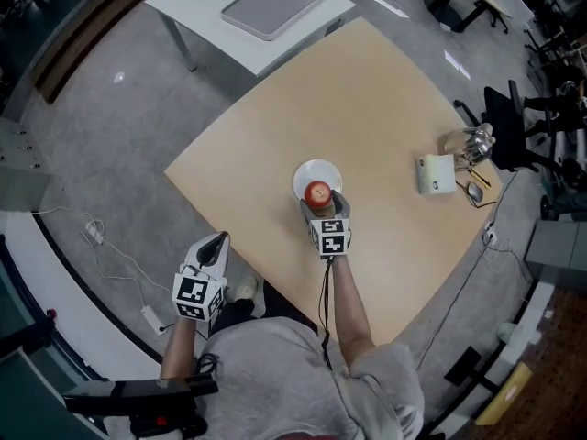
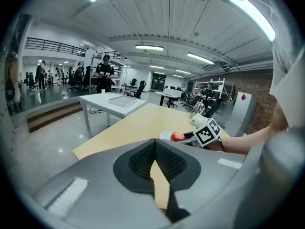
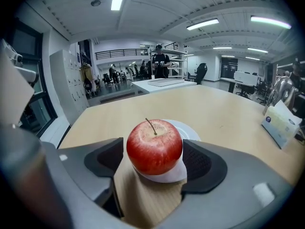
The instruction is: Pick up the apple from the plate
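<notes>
A red apple (image 1: 317, 192) (image 3: 154, 147) sits upright on a small white plate (image 1: 316, 170) (image 3: 189, 130) near the middle of the tan table (image 1: 367, 90). My right gripper (image 1: 320, 202) (image 3: 153, 152) is open, one jaw on each side of the apple; the right pad is very near its skin and the left pad stands slightly off it. My left gripper (image 1: 216, 241) (image 2: 155, 144) is shut and empty, held off the table's near-left edge. From there the left gripper view shows the apple (image 2: 177, 136) beside the right gripper's marker cube (image 2: 208, 132).
A white box (image 1: 437, 173) and shiny metal utensils (image 1: 470, 142) stand at the table's right edge, near a black chair (image 1: 509, 126). A white side table carries a grey tray (image 1: 272, 5) at the far left. Cables lie on the floor (image 1: 101, 236).
</notes>
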The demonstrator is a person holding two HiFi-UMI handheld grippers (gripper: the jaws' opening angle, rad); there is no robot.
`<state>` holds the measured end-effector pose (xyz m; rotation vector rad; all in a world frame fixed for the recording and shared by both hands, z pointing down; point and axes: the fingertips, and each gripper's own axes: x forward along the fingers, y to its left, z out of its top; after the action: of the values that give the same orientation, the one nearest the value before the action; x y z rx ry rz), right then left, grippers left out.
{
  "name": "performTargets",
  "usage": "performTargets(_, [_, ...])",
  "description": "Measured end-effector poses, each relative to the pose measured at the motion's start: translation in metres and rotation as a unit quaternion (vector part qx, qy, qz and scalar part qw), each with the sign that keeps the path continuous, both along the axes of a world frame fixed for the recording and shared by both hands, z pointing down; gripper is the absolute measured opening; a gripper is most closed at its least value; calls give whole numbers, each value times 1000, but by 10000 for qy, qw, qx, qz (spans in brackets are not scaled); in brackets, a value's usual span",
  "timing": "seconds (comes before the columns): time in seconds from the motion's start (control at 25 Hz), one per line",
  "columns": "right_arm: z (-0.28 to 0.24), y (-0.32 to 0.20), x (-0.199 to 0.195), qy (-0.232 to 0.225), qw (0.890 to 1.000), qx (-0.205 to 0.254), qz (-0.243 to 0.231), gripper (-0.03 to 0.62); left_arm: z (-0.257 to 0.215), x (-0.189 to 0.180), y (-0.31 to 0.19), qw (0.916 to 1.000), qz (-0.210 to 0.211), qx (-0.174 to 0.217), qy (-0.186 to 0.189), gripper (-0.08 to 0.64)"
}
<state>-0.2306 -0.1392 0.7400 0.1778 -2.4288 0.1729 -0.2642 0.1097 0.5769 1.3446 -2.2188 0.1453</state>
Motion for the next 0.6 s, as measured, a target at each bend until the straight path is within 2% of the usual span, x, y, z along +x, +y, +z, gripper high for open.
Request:
performTargets(0.16, [-1,-2,0,-9,10000,34,70,370,2,1,1,10000,-2,-22,23,20])
performTargets(0.6, [1,-2,0,-76,9999,-9,125,368,3,1,1,10000,27,-27,21,20])
